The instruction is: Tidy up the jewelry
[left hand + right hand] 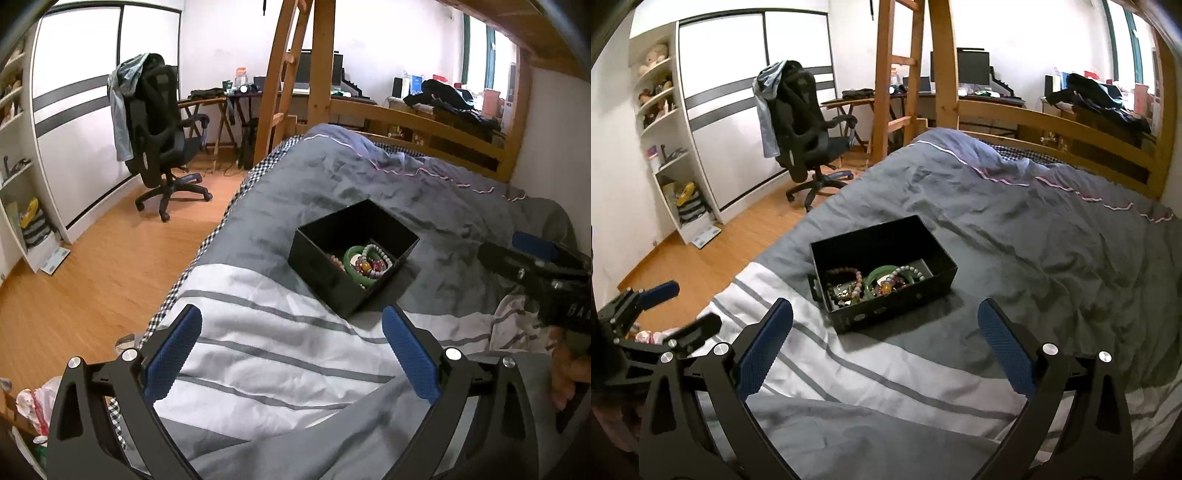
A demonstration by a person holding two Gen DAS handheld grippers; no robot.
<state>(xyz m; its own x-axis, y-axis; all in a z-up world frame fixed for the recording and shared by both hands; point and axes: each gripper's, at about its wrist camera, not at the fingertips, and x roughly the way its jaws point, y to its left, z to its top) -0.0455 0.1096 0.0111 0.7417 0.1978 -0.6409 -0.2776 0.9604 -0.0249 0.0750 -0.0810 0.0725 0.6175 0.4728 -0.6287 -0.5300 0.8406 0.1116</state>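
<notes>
An open black box sits on the grey and white striped duvet. Inside lie a green bangle and several bead bracelets. My left gripper is open and empty, held above the duvet just short of the box; it also shows in the right wrist view. My right gripper is open and empty, near the box's front wall; it shows at the right in the left wrist view.
The bed has a wooden frame and ladder. A black office chair stands on the wood floor to the left. White shelves, a wardrobe and a desk line the walls.
</notes>
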